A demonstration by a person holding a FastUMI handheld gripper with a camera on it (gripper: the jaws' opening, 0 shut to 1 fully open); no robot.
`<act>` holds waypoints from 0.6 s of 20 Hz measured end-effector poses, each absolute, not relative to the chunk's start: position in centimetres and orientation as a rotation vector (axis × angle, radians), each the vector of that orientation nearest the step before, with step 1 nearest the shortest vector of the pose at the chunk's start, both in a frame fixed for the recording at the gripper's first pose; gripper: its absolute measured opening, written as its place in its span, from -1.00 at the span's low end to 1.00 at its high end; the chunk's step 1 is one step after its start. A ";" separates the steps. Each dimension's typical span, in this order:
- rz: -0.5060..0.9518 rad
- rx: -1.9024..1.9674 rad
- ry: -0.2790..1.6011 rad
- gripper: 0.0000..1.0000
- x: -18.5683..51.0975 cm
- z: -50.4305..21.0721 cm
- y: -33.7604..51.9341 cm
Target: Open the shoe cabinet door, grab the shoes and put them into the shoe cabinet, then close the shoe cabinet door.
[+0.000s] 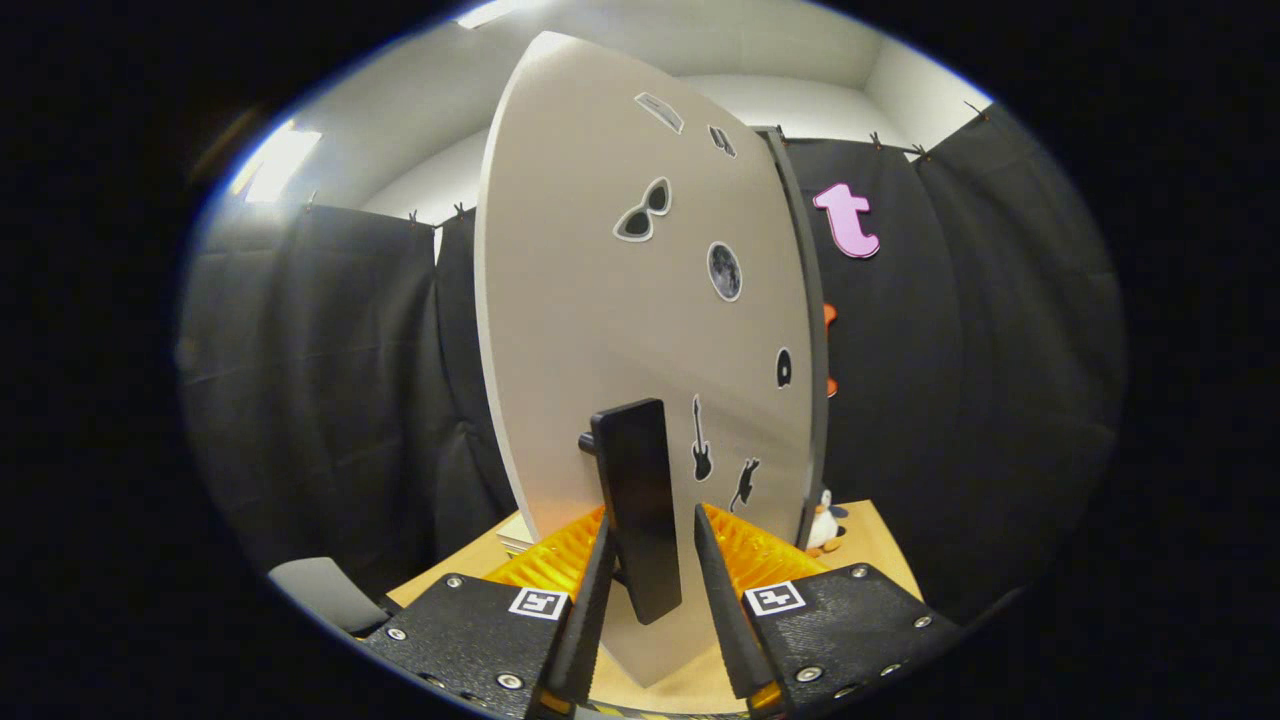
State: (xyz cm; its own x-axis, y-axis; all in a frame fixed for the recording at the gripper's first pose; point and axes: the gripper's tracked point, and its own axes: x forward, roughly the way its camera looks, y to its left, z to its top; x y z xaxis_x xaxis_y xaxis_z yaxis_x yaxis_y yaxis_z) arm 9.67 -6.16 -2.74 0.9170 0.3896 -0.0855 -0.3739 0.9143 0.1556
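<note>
Flat black bar handle [640, 505] on the pale grey sticker-dotted shoe cabinet door [600, 300], standing between the fingers [650, 590]. Fingers narrow, flanking the handle; contact impossible to tell. Light wooden bench [880, 540] below.

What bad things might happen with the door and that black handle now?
1. The gripper has its fingers on either side of the handle, but there seems to be a gap beside each finger. Pulling before they close tight may let the handle slip out.
2. The door stands part-open and close to the camera. A fast swing might bump the gripper.
3. A penguin toy sits near the door's far edge and might get knocked.
</note>
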 end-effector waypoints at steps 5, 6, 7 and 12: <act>0.474 0.159 0.126 0.14 11.4 -2.8 -3.1; 0.484 0.146 0.124 0.14 11.5 -2.6 -2.6; 0.492 0.135 0.123 0.14 11.6 -2.6 -2.1; 0.546 0.136 0.129 0.14 12.6 -2.8 -0.4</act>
